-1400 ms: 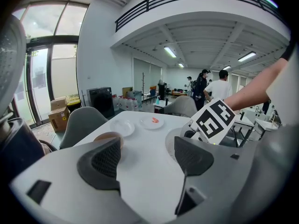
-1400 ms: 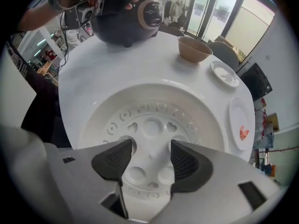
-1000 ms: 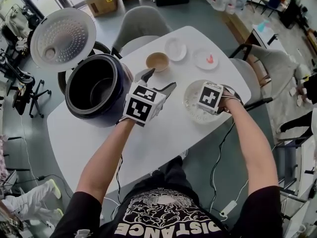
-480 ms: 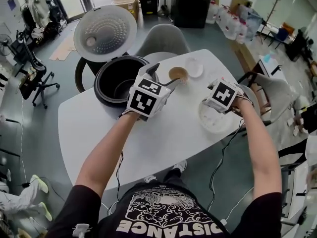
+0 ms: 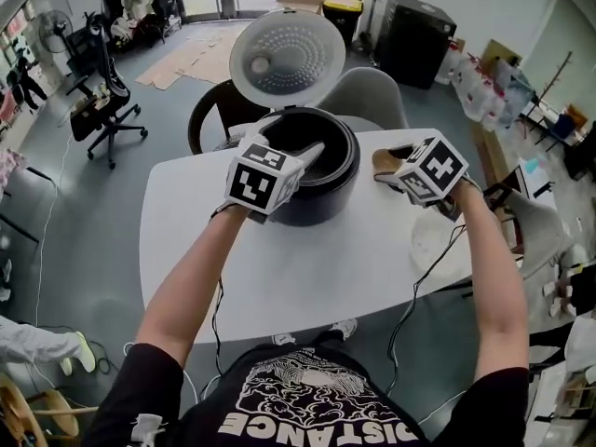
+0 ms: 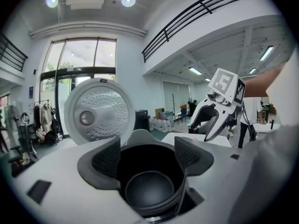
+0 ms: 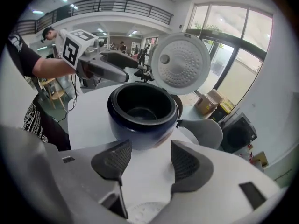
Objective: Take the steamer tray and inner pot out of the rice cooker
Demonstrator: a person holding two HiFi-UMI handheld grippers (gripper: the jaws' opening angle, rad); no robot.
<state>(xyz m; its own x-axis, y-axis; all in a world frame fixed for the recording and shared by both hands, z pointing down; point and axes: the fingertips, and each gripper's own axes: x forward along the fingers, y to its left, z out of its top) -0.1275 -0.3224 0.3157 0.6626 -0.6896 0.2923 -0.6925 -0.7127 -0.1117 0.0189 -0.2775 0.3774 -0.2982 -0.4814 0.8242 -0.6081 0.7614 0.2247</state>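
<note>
Fingers apart, the left gripper [image 6: 147, 157] hovers at the rim of the open rice cooker [image 5: 326, 194]; the right gripper [image 7: 150, 161], fingers also apart, hangs over bare tabletop [image 5: 307, 268] alongside.

I hold my left tongs [image 5: 287, 149] out ahead on a nearly straight left forearm [image 5: 191, 268]. They point forward and only slightly down, and the jaws stand wide apart. My right tongs [image 5: 396, 168] are off to the right at about the same height, tipped steeply down and angled in toward the left pair, with the jaws also apart. The right forearm [image 5: 489, 268] reaches forward with the elbow a little bent. Both marker cubes [image 5: 259, 181] face up at my head camera.
</note>
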